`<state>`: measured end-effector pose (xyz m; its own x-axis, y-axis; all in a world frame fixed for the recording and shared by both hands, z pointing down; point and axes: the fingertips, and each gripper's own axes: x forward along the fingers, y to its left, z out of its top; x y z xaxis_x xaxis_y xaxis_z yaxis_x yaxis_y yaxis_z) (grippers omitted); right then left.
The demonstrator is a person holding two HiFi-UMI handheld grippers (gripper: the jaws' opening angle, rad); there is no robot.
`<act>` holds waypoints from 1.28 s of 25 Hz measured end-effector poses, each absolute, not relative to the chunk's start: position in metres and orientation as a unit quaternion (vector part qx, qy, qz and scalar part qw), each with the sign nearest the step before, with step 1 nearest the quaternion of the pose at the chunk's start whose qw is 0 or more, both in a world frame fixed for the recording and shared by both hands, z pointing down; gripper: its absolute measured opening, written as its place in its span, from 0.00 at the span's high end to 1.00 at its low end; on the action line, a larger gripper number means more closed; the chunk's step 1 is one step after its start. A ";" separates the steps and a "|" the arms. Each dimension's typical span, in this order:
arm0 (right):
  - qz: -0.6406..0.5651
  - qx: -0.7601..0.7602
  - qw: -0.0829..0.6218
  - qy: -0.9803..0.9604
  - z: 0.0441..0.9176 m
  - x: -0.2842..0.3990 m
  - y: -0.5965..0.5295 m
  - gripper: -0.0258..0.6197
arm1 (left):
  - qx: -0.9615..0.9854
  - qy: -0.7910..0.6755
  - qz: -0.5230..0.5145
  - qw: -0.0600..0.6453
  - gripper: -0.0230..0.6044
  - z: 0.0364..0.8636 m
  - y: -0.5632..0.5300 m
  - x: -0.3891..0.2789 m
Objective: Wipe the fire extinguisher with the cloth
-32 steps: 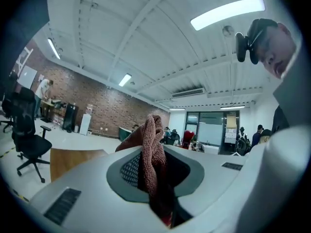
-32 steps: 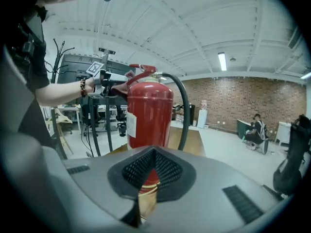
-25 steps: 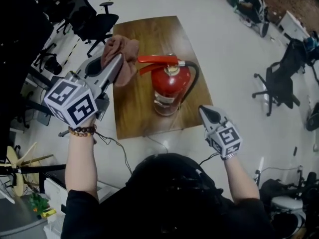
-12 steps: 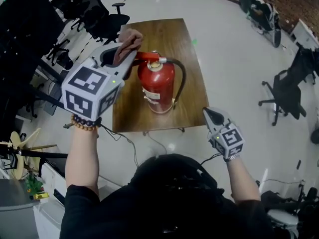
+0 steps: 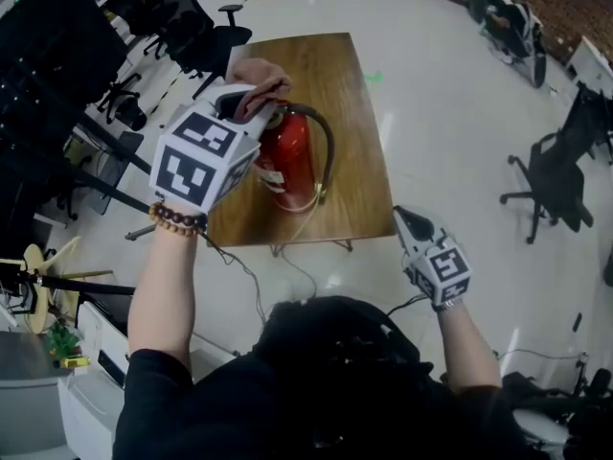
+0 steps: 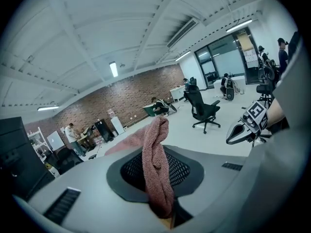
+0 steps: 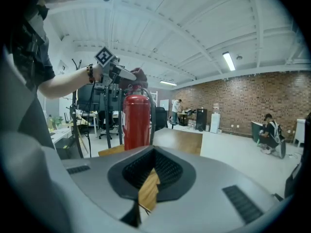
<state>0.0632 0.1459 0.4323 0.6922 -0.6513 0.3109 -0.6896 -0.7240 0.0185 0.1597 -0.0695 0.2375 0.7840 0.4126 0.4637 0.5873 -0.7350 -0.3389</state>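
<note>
The red extinguisher (image 5: pixel 292 166) stands upright on the wooden surface (image 5: pixel 335 75), close to its near left corner as the head view shows it. A black hose (image 5: pixel 327 147) loops from its top down the right side of the cylinder, and a pale label shows low on the body. In the right gripper view the extinguisher (image 7: pixel 136 123) rises straight ahead, with the surface (image 7: pixel 180 140) running off behind it.

The pink cloth (image 5: pixel 259 73) sits right at the extinguisher's top, bunched over the valve, so the head of the cylinder is mostly covered. The left gripper (image 5: pixel 251 103) holds it there: in the left gripper view the fingers are clamped on a twisted fold of cloth (image 6: pixel 158 164) that stands up between them and spills forward. The right gripper view shows the same meeting from the side, the left gripper (image 7: pixel 129 75) and cloth (image 7: pixel 139 74) at the cylinder's crown. A bead bracelet (image 5: pixel 175 220) circles the left wrist.

The right gripper (image 5: pixel 400 215) hangs off the surface's near right corner, well apart from the extinguisher and pointing toward it. Its fingers are together with nothing held. It also shows at the right of the left gripper view (image 6: pixel 234 132).

Around the surface lies a pale floor (image 5: pixel 431 113) with black chairs (image 5: pixel 551 175) to either side. A brick wall (image 7: pixel 252 96) closes the far end of the room, with people at desks in front of it.
</note>
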 end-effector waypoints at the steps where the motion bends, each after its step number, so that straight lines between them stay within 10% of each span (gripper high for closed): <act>1: 0.144 0.917 0.067 -0.367 0.434 0.063 0.149 0.92 | -0.912 -0.270 -0.187 0.246 0.87 0.241 -0.067 0.160; 32: 0.215 0.916 0.128 -0.312 0.333 0.132 0.060 0.92 | -0.830 -0.342 -0.210 0.386 0.87 0.298 0.010 0.159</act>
<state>0.1318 0.0598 0.3332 0.7125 -0.5167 0.4747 -0.6271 -0.7725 0.1005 0.1589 0.0101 0.2978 0.6773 0.4064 0.6133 0.7309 -0.4674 -0.4974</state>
